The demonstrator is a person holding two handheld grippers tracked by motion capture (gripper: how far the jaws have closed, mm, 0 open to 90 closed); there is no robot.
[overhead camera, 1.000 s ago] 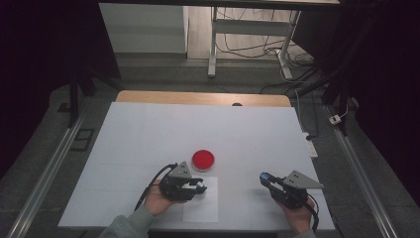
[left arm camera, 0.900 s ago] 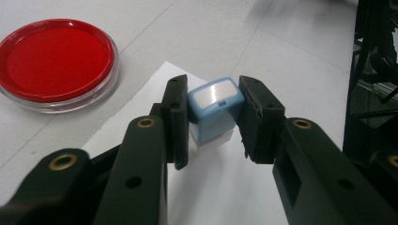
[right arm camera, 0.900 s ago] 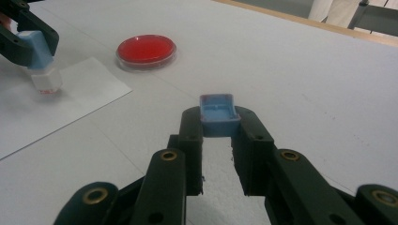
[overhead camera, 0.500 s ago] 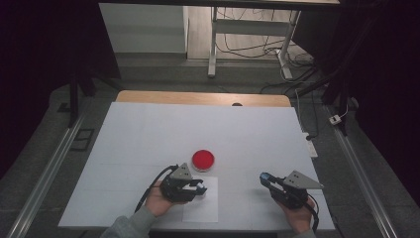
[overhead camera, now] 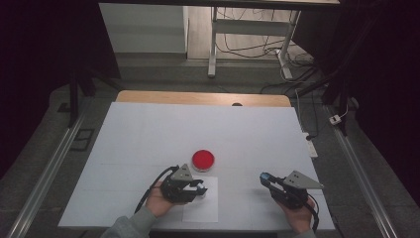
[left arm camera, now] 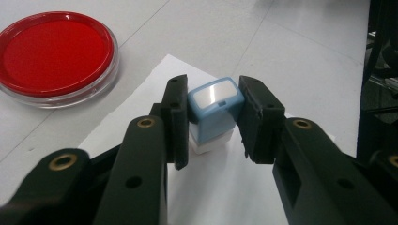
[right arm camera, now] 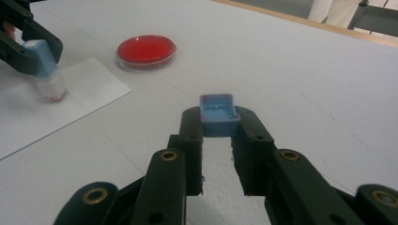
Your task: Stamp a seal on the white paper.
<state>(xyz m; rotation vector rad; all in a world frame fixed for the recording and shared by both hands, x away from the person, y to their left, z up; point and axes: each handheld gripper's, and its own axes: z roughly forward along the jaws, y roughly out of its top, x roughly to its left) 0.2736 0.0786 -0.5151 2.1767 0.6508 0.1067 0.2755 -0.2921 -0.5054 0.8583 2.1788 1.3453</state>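
The small stamp with a light-blue plastic handle and a white base (left arm camera: 212, 115) stands on the white sheet of paper (left arm camera: 141, 108), clamped between the two black jaws of the left gripper (left arm camera: 213, 123), whose pads press on the blue handle from either side. In the right gripper view the stamp's white base (right arm camera: 50, 89) rests on the paper, tinged red at the bottom. The paper lies flat on the white table (overhead camera: 148, 134), near its front edge.

The stamp's light-blue plastic cap (right arm camera: 218, 115) (a shallow open tray shape) is pinched at the tips of the right gripper (right arm camera: 218, 126), its hollow side facing up, held off the table surface as far as the view shows. In the high view this right gripper (overhead camera: 270, 179) sits well apart from the left gripper (overhead camera: 195, 187), each in one of the person's hands at the near side of the table.

Just beyond the paper's far corner lies the round red ink pad in a clear plastic dish (overhead camera: 203, 159), open and uncovered, near the left gripper but not touching it.
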